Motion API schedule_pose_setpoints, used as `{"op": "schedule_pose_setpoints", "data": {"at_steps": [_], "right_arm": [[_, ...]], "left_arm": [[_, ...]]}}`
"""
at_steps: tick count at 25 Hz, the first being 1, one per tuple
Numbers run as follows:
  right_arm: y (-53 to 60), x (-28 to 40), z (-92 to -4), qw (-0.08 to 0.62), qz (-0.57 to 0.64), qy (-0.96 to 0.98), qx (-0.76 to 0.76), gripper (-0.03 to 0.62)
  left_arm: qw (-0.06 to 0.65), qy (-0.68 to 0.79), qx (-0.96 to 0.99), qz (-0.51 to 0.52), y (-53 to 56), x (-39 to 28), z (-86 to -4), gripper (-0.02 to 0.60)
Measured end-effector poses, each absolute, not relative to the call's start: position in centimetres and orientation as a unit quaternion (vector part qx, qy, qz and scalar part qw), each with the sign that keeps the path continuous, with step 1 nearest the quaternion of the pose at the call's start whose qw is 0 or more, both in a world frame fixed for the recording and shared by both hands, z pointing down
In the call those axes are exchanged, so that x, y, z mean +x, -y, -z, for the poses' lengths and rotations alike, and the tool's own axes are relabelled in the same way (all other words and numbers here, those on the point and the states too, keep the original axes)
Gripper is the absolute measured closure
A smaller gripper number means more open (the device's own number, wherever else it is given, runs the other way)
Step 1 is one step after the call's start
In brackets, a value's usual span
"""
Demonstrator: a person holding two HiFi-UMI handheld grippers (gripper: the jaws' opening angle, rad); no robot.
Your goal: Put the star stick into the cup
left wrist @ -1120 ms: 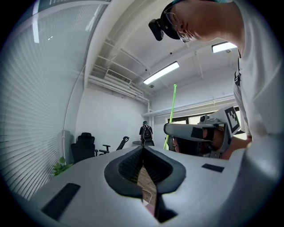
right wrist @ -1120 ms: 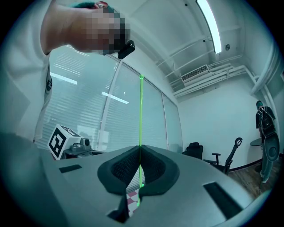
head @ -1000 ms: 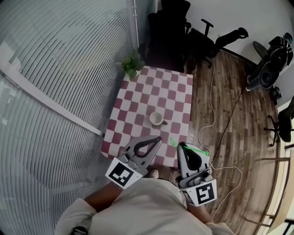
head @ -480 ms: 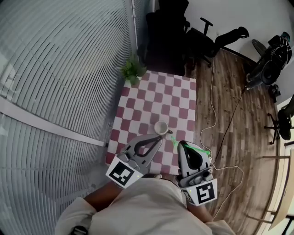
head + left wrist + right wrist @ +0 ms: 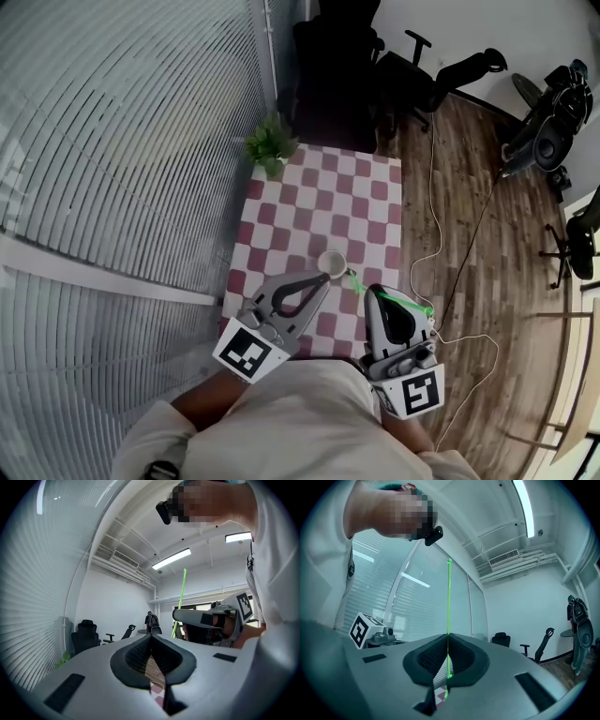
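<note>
Table edges: the checked table (image 5: pixel 319 202) is running away from the person, its left edge lying close along the slatted blinds (image 5: pixel 122 141) and its right edge giving onto the wood floor (image 5: pixel 487 234).
Cup: the white cup (image 5: pixel 331 262) is sitting upright on the near part of the table, towards the right edge.
Room around the cup: bare checks are showing beyond the cup as far as the potted plant (image 5: pixel 270 145), which is standing at the far left corner; a pale cable (image 5: pixel 436 244) is trailing over the floor to the cup's right; dark office chairs (image 5: pixel 427 70) are standing well beyond it, past the table's far end.
Right gripper: the right gripper (image 5: pixel 373 292) is hovering on the near right of the cup, its jaws pressed together and pinching the star stick (image 5: pixel 449 606) part-way along the thin green shaft.
Star stick: the shaft is crossing the jaws at right angles, with the star end pointing towards the cup and showing just beside its near right rim; whether it is touching cannot be told.
Left gripper: the left gripper (image 5: pixel 319 279) is reaching in from the cup's near left with its tips just short of the cup, jaws pressed together with nothing between them.
</note>
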State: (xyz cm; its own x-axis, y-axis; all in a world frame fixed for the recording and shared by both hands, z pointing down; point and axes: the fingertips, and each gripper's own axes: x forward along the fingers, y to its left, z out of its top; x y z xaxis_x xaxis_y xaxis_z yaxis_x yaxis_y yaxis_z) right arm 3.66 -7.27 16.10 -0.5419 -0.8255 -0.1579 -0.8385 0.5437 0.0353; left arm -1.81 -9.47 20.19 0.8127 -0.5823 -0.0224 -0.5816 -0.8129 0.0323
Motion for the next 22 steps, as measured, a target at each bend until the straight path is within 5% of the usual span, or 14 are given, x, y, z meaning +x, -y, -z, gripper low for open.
{"op": "schedule_pose_setpoints", "data": {"at_steps": [22], "right_arm": [[7.6,6.0,-17.8,0.058,-0.036,-0.886,-0.459,0.562]], "left_arm": [[0.023,0.325,0.946,0.001,9.8,0.2,-21.8,0.551]]}}
